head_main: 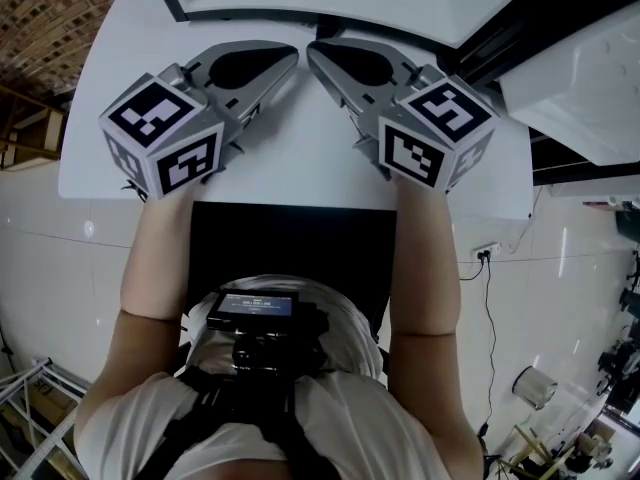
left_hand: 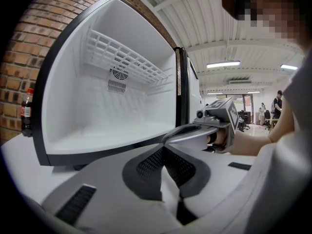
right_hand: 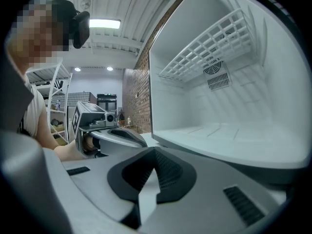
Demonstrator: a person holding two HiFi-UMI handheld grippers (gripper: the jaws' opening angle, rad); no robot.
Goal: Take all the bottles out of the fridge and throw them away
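The small fridge (left_hand: pixel 97 135) stands open on the white table (head_main: pixel 100 158), and no bottle shows inside it (right_hand: pixel 234 130). One dark cola bottle (left_hand: pixel 26 112) with a red cap stands outside, left of the fridge by the brick wall. My left gripper (head_main: pixel 293 54) rests on the table in front of the fridge, jaws shut and empty (left_hand: pixel 163 148). My right gripper (head_main: pixel 312 50) lies beside it, tip almost against tip, also shut on nothing (right_hand: pixel 155 151). Each gripper shows in the other's view: the right gripper (left_hand: pixel 166 139) and the left gripper (right_hand: pixel 144 143).
A white wire shelf (left_hand: pixel 127 58) hangs near the fridge's top, with a round fan vent (right_hand: pixel 213 68) on the back wall. The fridge door (head_main: pixel 585 78) stands open to the right. Shelving (right_hand: pixel 53 106) and people stand far off in the room.
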